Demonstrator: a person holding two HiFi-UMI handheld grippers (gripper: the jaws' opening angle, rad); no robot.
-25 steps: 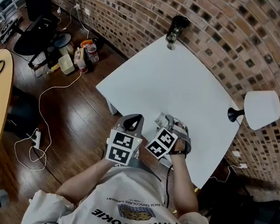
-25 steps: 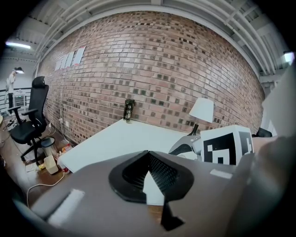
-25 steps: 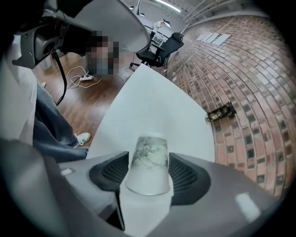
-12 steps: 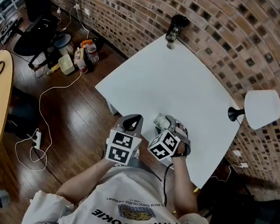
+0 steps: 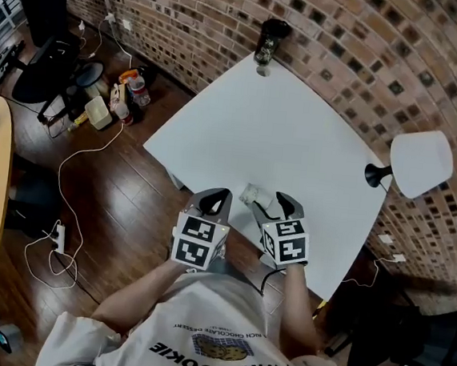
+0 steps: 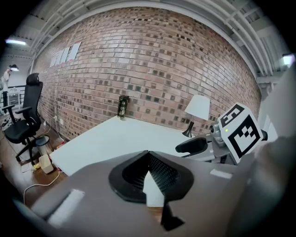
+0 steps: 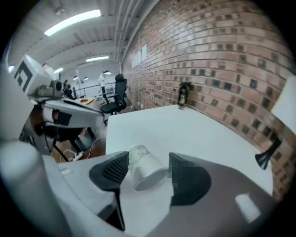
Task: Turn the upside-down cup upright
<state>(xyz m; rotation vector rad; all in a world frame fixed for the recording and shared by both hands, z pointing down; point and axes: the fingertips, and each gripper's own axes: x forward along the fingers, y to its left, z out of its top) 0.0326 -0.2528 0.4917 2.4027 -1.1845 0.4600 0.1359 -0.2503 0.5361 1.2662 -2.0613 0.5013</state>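
A white paper cup (image 5: pixel 253 195) hangs tilted just above the near edge of the white table (image 5: pixel 286 127), with my right gripper (image 5: pixel 271 204) shut on it. In the right gripper view the cup (image 7: pixel 142 165) lies on a slant between the two black pads, its open mouth turned toward the camera and down. My left gripper (image 5: pixel 213 204) hovers just left of it at the table's edge, shut and holding nothing. In the left gripper view its jaws (image 6: pixel 149 160) meet at the tips, and the right gripper's marker cube (image 6: pixel 240 132) shows at the right.
A dark bottle (image 5: pixel 268 39) stands at the table's far corner by the brick wall. A black lamp with a white shade (image 5: pixel 420 168) stands at the right edge. On the wooden floor to the left lie cables, bags and an office chair (image 5: pixel 46 56).
My right gripper has rolled about its own axis and risen a little, turning the cup with it from upside-down to a slant. The left gripper has stayed where it was.
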